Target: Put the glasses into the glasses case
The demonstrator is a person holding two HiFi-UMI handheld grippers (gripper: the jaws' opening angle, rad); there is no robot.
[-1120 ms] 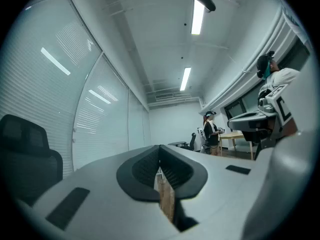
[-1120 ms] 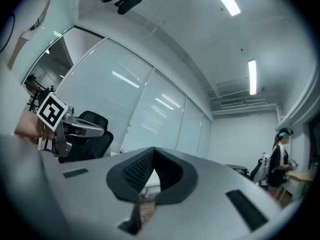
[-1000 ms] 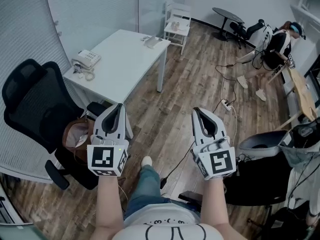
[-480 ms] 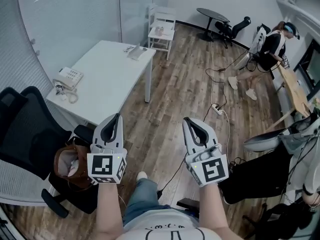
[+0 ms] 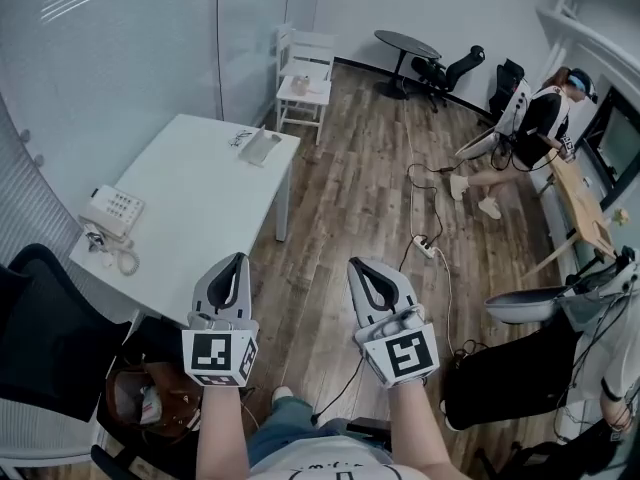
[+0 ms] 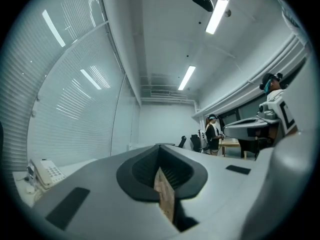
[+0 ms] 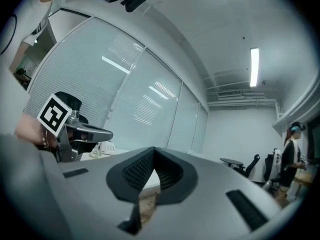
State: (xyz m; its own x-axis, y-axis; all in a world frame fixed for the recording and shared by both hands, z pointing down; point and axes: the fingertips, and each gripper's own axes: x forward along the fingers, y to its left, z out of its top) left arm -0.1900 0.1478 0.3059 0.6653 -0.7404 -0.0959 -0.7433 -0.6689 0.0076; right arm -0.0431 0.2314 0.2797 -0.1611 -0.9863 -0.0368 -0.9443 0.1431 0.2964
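The left forearm [image 5: 222,433] and the right forearm [image 5: 420,430] reach forward from the bottom of the head view, bare, roughly parallel and a little apart; each hand is hidden behind its gripper's marker cube; the left gripper [image 5: 236,261] points ahead and about level, its fingers [image 6: 142,168] closed together at the tips with nothing between them; the right gripper [image 5: 358,266] is held beside it at about the same height, angled slightly toward the left one, its fingers [image 7: 136,171] also meeting at the tips, empty; the two grippers are apart, not touching.
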